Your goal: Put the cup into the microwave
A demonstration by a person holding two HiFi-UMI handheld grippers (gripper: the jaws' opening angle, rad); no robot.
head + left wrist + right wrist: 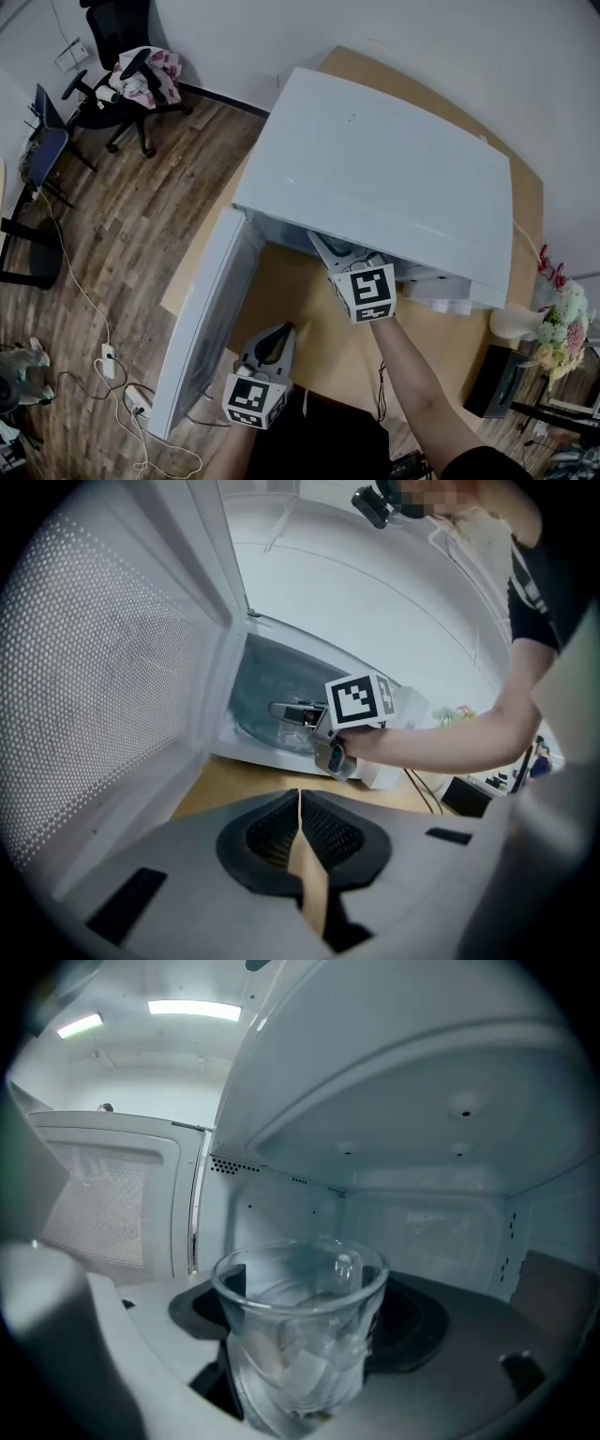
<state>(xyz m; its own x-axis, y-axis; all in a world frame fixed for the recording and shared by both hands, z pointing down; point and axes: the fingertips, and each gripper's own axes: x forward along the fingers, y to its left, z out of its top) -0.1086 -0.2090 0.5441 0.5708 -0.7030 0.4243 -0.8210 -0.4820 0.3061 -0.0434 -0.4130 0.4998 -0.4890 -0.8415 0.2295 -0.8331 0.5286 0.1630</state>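
A white microwave (375, 169) stands on a wooden table (309, 328), its door (202, 328) swung open to the left. My right gripper (342, 253) reaches into the cavity, shut on a clear glass cup (300, 1326). In the right gripper view the cup stands upright between the jaws, with the cavity's walls and ceiling all around it. The left gripper view shows the cup (298, 714) over the glass turntable (258, 726). My left gripper (279, 336) hangs over the table in front of the open door, jaws shut with nothing in them (300, 803).
A vase of flowers (553, 323) and a black box (497, 380) stand at the table's right end. On the wooden floor to the left are an office chair (122, 56) and a power strip with cables (108, 356). The open door (103, 667) walls off my left side.
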